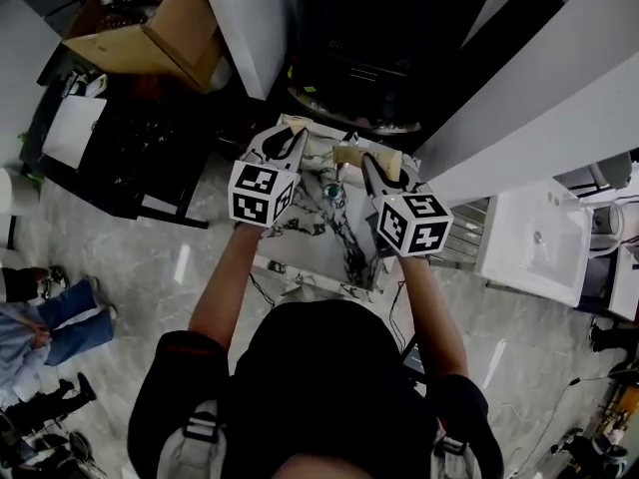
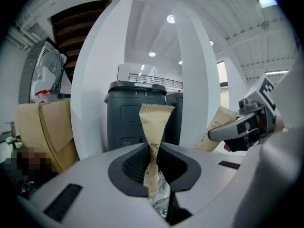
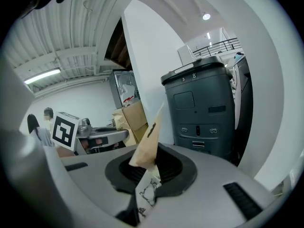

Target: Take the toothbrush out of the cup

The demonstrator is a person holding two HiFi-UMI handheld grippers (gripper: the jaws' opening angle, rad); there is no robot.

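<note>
A person [image 1: 319, 387] fills the bottom of the head view, with both arms reaching up the frame. In the left claw view a big dark grey bin [image 2: 135, 118] stands in the middle, and a brown cardboard box [image 2: 45, 132] is at the left edge. In the head view a counter [image 1: 319, 247] with a black and white marble look lies between the arms.

The left claw [image 2: 153, 160] is clenched on a tan paper packet [image 2: 154, 122] that sticks up out of its jaws. The right claw [image 3: 148, 163] is clenched on tan paper too. I cannot tell if this is one packet or two.

The packets are held up off the counter. The letters on them end in "SH". No bare toothbrush shows.

A small blue-green round thing [image 1: 334, 194] sits on the counter between the two claws.
</note>
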